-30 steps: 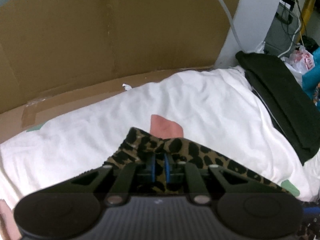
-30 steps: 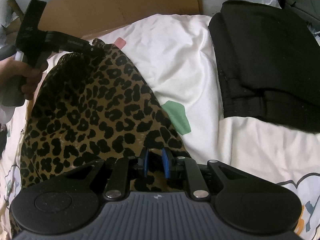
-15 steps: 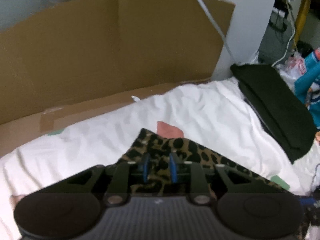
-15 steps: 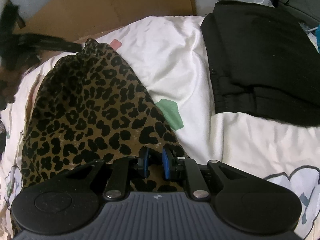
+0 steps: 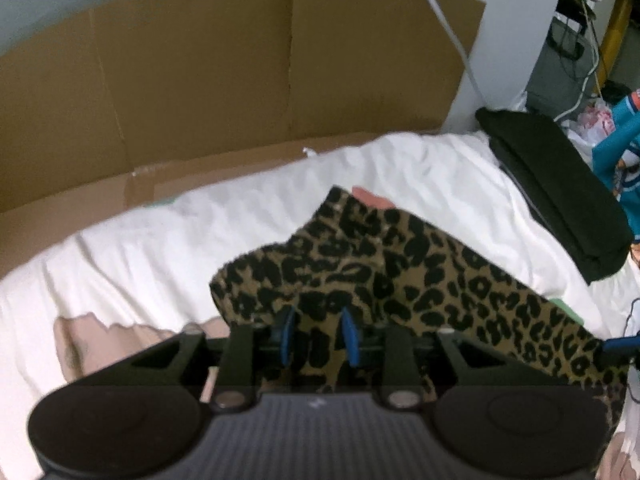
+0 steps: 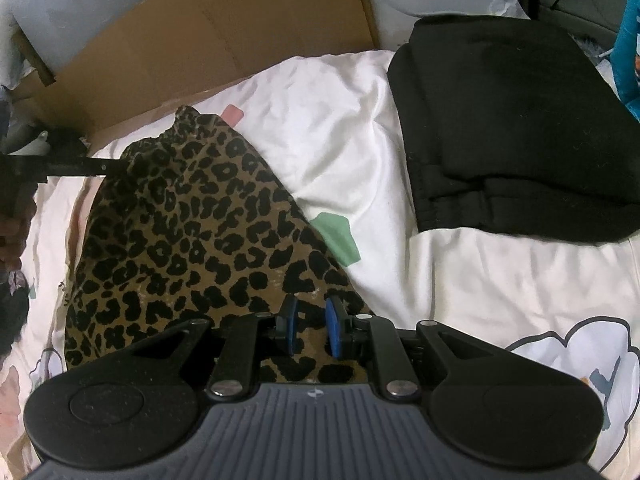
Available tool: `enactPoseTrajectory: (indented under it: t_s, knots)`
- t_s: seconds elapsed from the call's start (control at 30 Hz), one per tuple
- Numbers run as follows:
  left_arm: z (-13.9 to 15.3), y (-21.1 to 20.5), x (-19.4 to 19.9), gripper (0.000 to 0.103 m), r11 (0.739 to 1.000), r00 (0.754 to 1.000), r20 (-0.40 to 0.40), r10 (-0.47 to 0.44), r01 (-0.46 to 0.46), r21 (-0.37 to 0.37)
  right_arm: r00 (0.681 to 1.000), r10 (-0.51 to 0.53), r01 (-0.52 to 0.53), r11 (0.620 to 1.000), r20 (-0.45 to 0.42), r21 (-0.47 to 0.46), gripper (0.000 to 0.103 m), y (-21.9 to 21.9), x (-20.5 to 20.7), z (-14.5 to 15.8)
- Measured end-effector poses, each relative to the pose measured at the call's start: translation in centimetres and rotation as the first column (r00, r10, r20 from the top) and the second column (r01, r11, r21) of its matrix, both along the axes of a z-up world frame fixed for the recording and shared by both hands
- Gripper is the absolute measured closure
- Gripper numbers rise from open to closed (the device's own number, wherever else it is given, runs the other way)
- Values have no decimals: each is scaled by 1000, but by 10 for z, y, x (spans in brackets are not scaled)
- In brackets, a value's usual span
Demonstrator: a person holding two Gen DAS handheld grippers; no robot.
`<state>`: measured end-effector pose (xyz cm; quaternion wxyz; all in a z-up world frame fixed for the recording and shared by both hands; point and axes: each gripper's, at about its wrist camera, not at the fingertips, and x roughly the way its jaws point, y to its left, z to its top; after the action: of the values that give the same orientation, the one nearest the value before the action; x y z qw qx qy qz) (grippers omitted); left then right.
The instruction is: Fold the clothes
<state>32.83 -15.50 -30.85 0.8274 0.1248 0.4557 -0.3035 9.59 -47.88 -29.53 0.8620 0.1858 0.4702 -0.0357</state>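
**Leopard cloth between my two tools on the bed**

The leopard-print garment point(image 6: 192, 240) lay spread on the white bedsheet point(image 6: 344, 152), its far corner bunched near a small pink patch point(image 6: 233, 114) printed on the sheet and its near edge running under my right tool point(image 6: 312, 330). A green patch point(image 6: 336, 240) on the sheet showed just beside the garment's right edge.

My right tool's blue pads point(image 6: 332, 330) stood a little apart, with the leopard fabric filling the gap between them (whether they truly pinched it, I could not tell from that view).

My left tool point(image 5: 316, 338) was opening its jaws over the garment's other end; the fabric lay between and below the blue pads point(image 5: 349, 336), which no longer pressed on it. From the right wrist view that left tool appeared as a dark bar point(image 6: 60, 168) reaching in from the left edge to the bunched corner.

A folded black garment point(image 6: 516, 132) sat on the sheet well off to the right, apart from the leopard one. Brown cardboard point(image 5: 240, 92) stood along the far side of the bed.
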Motion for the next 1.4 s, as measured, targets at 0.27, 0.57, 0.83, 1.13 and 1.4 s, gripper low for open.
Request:
enactPoseTrajectory:
  t_s: [0.27,0.57,0.83,1.13,1.4]
  knots:
    - [-28,-4,2,75,999,999,5,37,-37,24,999,-6,6,1000,-46,-7,82,-7,-4,-15]
    - [-5,3,-15,75,1000,1000,-2,28,-28,14,997,-14,11,999,-70,-32,82,-10,-14,-15]
    - [16,19,-61,74,1000,999,-29,-13,12,-29,994,-70,66,997,-84,-50,82,-17,-28,-12]
    - [16,21,-101,74,998,996,-73,-41,38,-41,998,-63,63,998,-3,-5,80,1,-37,13]
    - [-10,16,-118,69,999,993,-107,-45,45,-1,1000,18,-17,1000,-11,10,78,43,-32,12]
